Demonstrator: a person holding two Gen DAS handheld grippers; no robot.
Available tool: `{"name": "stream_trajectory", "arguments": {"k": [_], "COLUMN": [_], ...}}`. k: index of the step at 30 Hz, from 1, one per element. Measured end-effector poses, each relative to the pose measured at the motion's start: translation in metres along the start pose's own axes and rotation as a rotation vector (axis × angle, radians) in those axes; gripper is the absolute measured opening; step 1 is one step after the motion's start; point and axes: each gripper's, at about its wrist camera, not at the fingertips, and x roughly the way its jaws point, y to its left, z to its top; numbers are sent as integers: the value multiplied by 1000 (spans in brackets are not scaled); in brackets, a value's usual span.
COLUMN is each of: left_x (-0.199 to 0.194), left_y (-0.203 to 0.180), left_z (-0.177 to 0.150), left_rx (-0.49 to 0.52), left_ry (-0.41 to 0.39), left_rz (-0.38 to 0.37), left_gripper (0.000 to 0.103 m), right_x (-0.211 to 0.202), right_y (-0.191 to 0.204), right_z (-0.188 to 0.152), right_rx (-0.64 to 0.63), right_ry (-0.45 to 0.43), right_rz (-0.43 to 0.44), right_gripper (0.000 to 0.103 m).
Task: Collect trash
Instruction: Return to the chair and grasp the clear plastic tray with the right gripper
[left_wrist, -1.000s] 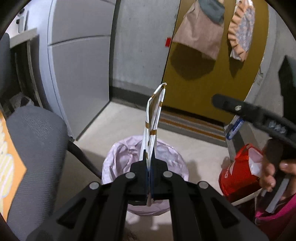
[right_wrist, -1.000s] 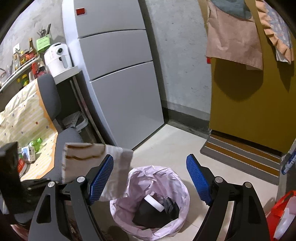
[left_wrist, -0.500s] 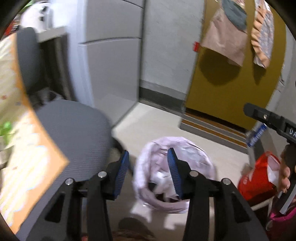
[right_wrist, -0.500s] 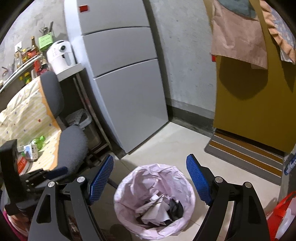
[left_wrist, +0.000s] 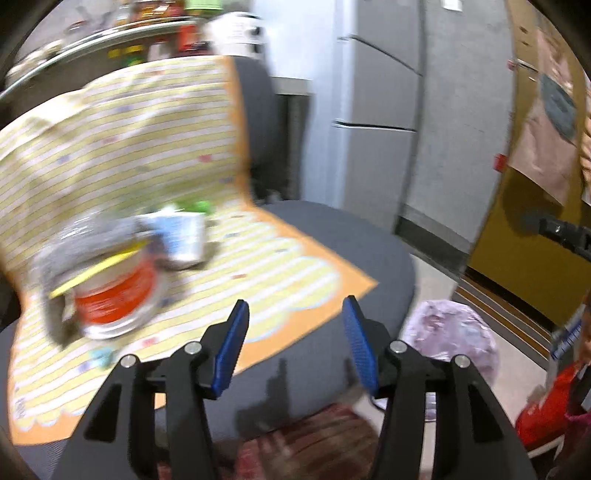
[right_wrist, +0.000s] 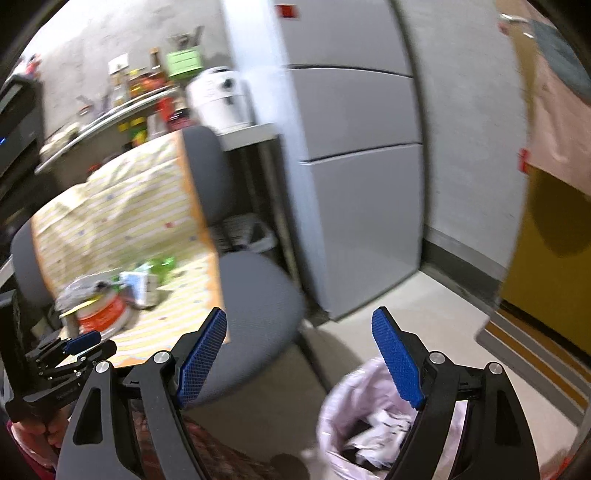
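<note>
Both claws empty: left gripper (left_wrist: 293, 341), jaws just opening, half-spread, and right gripper (right_wrist: 301, 360), spread wide, should approach the red-labelled container (left_wrist: 112, 295) on the chair's striped cloth (left_wrist: 155, 147) squarely.

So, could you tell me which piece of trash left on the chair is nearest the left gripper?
The red-labelled container, at the front of the pile; the white carton and green scrap lie farther back.
</note>
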Motion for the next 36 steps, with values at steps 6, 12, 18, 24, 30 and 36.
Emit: {"name": "stream_trajectory", "arguments": {"k": [6, 12, 18, 24, 30, 36], "left_x": [-28, -57, -79, -85, -81, -77], "left_y": [68, 137, 197, 238, 249, 255], "left_z": [-10, -21, -29, -28, -27, -32], "left_rx": [-120, -231, -335, -393, -406, -414], "left_ry": [-18, -22, -15, -1, -2, 13], "left_rz": [142, 325, 470, 537, 521, 506], "left_gripper": [57, 57, 57, 57, 58, 57], "right_x": [27, 50, 71, 100, 155, 203], "right_y": [70, 149, 236, 300, 335, 331], "right_z": [10, 18, 28, 35, 36, 30], "right_rx": [-107, -196, -310, -342, -236, -3], "right_ry": [43, 78, 96, 147, 296, 472], "right_rz": [142, 315, 434, 503, 500, 511], "right_gripper": [81, 76, 52, 55, 73, 64]}}
